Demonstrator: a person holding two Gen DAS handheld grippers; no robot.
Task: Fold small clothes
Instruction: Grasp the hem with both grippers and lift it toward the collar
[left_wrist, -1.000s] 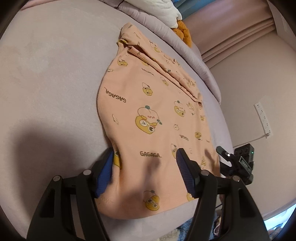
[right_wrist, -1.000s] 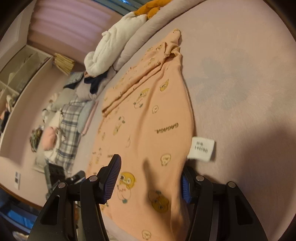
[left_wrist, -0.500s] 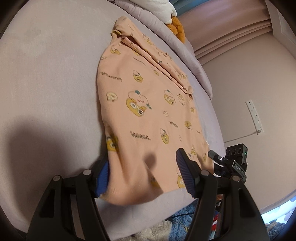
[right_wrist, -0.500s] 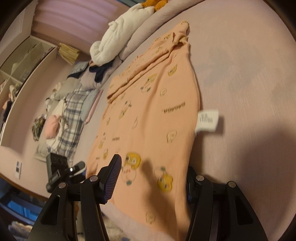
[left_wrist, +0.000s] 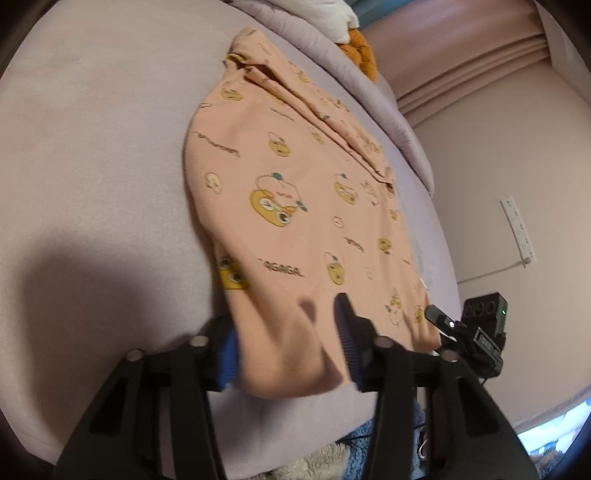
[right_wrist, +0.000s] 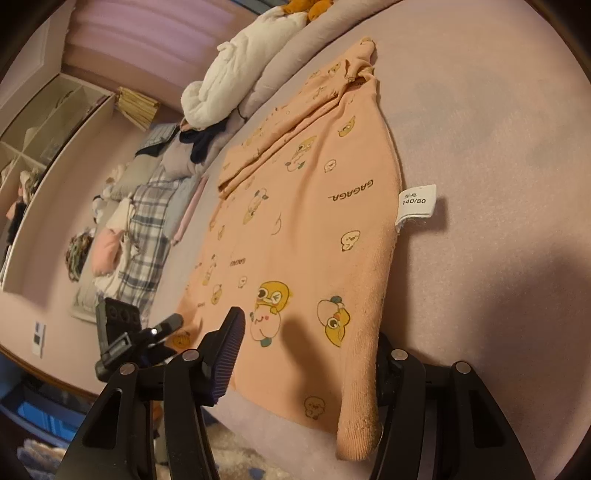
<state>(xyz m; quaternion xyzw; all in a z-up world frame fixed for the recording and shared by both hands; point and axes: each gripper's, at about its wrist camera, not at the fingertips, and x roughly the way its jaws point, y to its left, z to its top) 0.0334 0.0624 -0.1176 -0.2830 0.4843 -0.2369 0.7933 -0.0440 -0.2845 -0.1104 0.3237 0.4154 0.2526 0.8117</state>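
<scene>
A peach children's top (left_wrist: 295, 206) printed with yellow ducks and "GAGAGA" lies flat on the pale bed (left_wrist: 92, 166). Its sleeves are folded in along the far side. My left gripper (left_wrist: 288, 343) straddles the near hem corner; its jaws stand apart with cloth lifted between them. In the right wrist view the same top (right_wrist: 306, 221) shows a white size tag (right_wrist: 415, 203) at its right edge. My right gripper (right_wrist: 310, 354) straddles the other hem corner, jaws apart, cloth draped over the right finger.
A rolled grey duvet (left_wrist: 351, 74) and a white bundle (right_wrist: 236, 74) lie beyond the top. A black camera on a stand (left_wrist: 476, 332) sits at the bed edge, also in the right wrist view (right_wrist: 125, 332). Plaid bedding (right_wrist: 147, 229) lies left. A power strip (left_wrist: 517, 229) hangs on the wall.
Both grippers have pulled back toward the bed edge with the hem. The left gripper's jaws have narrowed and the hem has lifted and bunched between them.
</scene>
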